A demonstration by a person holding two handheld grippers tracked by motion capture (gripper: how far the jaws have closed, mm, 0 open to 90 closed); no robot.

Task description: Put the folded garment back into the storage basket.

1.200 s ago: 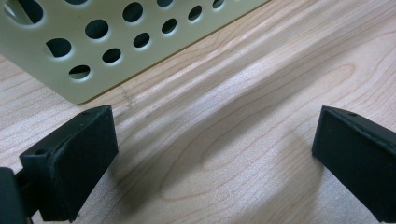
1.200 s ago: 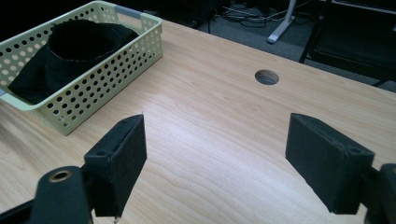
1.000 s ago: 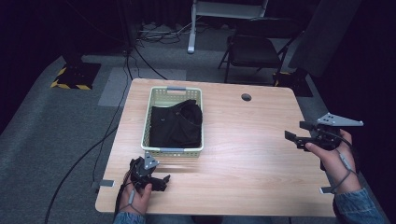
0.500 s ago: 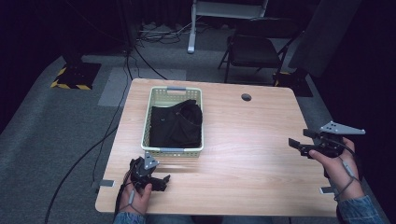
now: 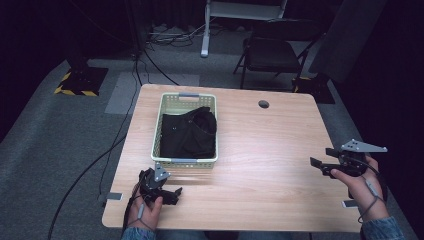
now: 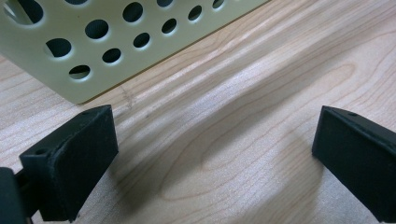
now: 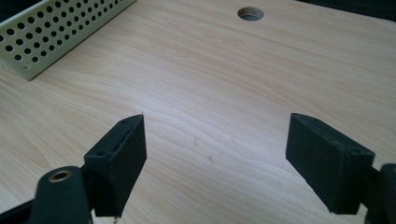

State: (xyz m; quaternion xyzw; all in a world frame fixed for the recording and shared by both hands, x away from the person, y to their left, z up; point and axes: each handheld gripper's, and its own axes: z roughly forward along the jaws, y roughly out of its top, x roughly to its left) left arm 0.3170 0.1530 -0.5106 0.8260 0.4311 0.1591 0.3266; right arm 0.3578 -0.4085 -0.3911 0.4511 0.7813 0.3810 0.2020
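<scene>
Dark grey carpet and trailing cables surround a pale wooden worktop (image 5: 260, 150), with an empty chair (image 5: 270, 52) beyond its far edge. On the worktop's left half stands a pale green perforated basket (image 5: 185, 161), and a black garment (image 5: 189, 132) lies bundled inside it, filling most of the floor of the basket.

The left tongs (image 5: 170, 192) rest low on the worktop just in front of the basket's near wall, jaws spread wide with nothing but wood grain between them. The right tongs (image 5: 322, 165) hover over the right edge of the worktop, well apart from the basket, jaws likewise wide and empty.

Nothing is gripped yet, so this looks like the start: the approach to the garment. The next move would call for one of the tongs to rise over the basket rim, come down onto a raised fold of the cloth and pinch it firmly, since loose fabric slips from a shallow grip.
</scene>
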